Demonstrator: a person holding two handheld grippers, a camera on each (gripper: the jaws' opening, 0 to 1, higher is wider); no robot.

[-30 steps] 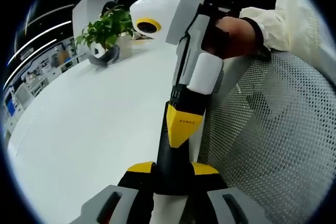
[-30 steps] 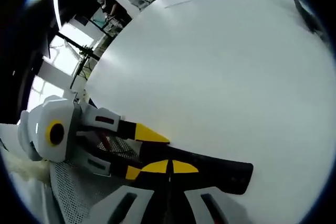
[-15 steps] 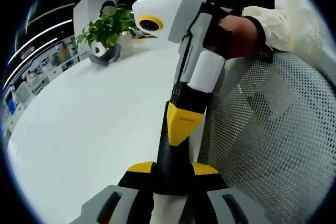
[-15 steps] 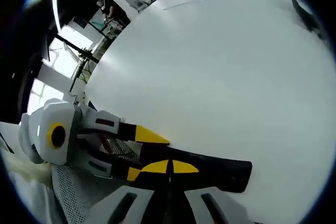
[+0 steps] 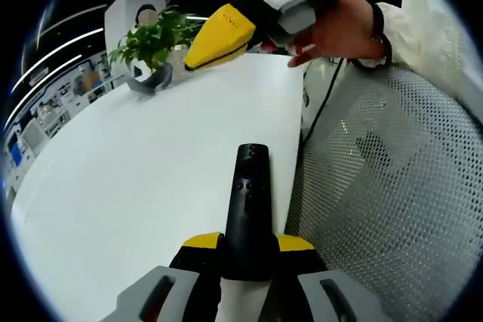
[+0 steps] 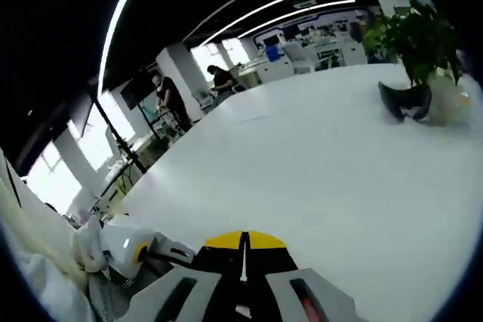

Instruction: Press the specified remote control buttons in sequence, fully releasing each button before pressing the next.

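clamped between the yellow-tipped jaws of the left gripper (image 5: 247,250): a slim black remote control (image 5: 247,209), held out lengthwise over the edge of the broad white table (image 5: 136,179), button face up (likely so the other tool can reach it). raised well clear above and beyond: the right gripper (image 5: 226,32), yellow tips together with nothing between them, in a person's hand (image 5: 339,24), apparently between presses. left gripper view alone gives the remote, the white mesh chair back (image 5: 392,194) and a green potted plant (image 5: 151,50). right gripper view adds the plant's far side and distant people by the windows, tips meeting at the bottom.
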